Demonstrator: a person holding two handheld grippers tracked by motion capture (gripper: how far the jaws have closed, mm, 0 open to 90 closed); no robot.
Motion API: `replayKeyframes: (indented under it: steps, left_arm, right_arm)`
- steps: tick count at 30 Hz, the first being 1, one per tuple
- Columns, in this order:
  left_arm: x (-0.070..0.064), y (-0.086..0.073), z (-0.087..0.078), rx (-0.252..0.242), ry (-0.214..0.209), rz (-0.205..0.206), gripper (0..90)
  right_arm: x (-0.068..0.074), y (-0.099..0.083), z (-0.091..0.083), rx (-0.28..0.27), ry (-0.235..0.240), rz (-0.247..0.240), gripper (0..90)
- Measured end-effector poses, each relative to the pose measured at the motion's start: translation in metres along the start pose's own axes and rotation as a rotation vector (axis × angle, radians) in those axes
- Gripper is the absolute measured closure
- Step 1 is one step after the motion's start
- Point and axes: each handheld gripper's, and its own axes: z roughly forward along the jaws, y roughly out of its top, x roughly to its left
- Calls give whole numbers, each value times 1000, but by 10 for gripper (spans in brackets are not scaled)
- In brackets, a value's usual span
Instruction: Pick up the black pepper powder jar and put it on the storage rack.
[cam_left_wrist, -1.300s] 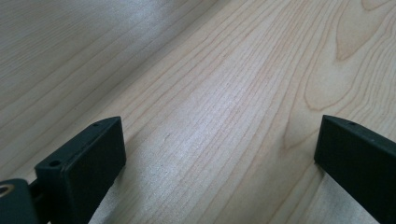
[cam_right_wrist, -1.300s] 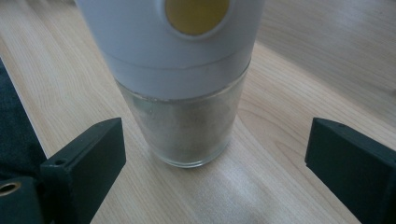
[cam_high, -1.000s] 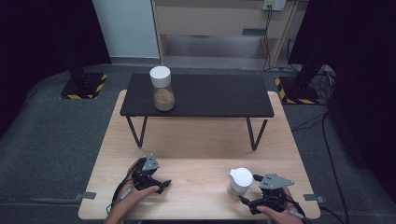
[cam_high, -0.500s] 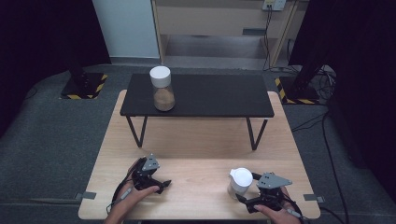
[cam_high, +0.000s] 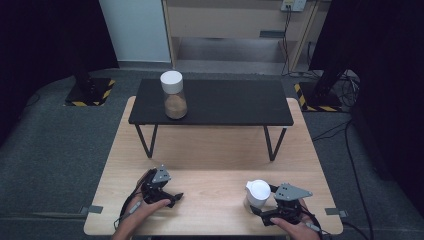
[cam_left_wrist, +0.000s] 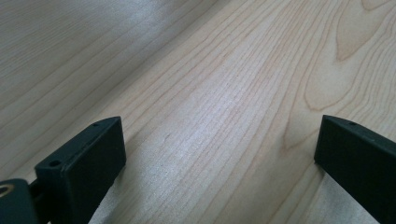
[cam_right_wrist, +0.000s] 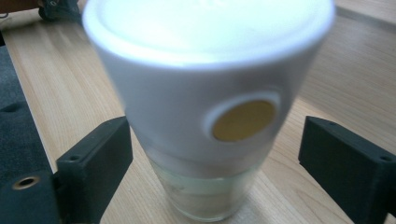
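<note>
At the wooden table's near right edge, right black two-jaw gripper (cam_high: 267, 214) spread wide around white-lidded clear glass jar (cam_high: 257, 195), not touching, left black gripper (cam_high: 170, 199) wide over bare light wood tabletop (cam_high: 215, 155), open boards between, positions unchanged from earlier.

This looks like a lab or test room set up for recording, not a home. A plain wooden table (cam_high: 210, 150) stands on grey carpet (cam_high: 55, 150), with a low black bench (cam_high: 225, 102) set on it. Black curtains (cam_high: 45, 35) hang on both sides, stand bases marked with yellow-and-black tape (cam_high: 90, 92) sit on the floor, and loose cables (cam_high: 345, 145) trail at the right.
</note>
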Motion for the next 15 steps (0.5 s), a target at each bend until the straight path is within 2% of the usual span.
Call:
replayKeyframes:
  steps: [6, 9, 15]
  left_arm:
    - [0, 0, 0, 0, 0, 0, 5]
    - [0, 0, 0, 0, 0, 0, 5]
    - [0, 0, 0, 0, 0, 0, 5]
  right_arm:
    - [3, 4, 5, 13, -8, -5, 206]
    - [3, 4, 7, 11, 0, -8, 235]
    - [9, 4, 7, -5, -17, -27, 307]
